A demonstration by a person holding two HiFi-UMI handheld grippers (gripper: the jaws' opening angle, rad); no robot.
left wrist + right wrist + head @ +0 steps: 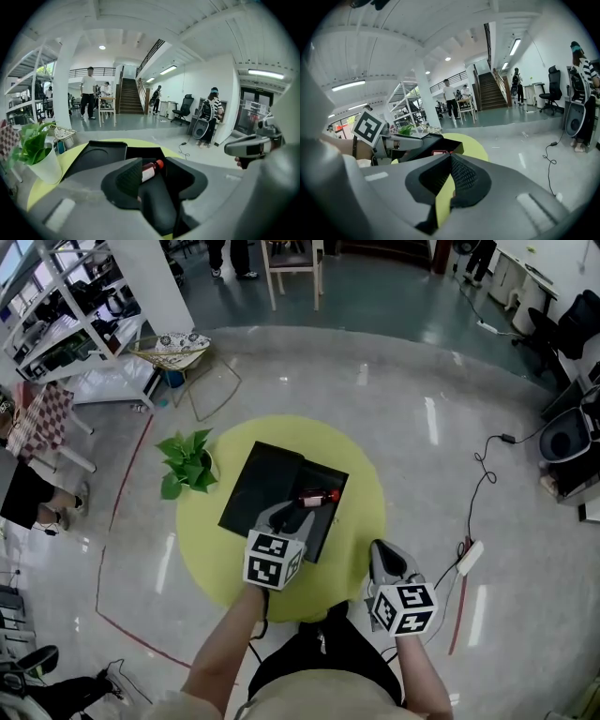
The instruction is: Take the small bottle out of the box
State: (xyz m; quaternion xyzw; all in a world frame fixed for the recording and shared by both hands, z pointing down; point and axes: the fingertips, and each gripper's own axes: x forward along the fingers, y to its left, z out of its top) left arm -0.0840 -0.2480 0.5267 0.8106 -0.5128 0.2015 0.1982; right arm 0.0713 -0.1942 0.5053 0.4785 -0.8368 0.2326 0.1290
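On yellow table (pixel 367 512), slide spread left gripper (pixel 284 517) around bottle (pixel 319 496) in box (pixel 251 486), squeeze gently; keep closed right gripper (pixel 384 559) beside box.

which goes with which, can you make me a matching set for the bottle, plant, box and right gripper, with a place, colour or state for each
1 bottle
2 plant
3 box
4 right gripper

a black, open
b shut, holding nothing
c red cap, lying in the box
d green, left of the box

Pairs: 1-c, 2-d, 3-a, 4-b
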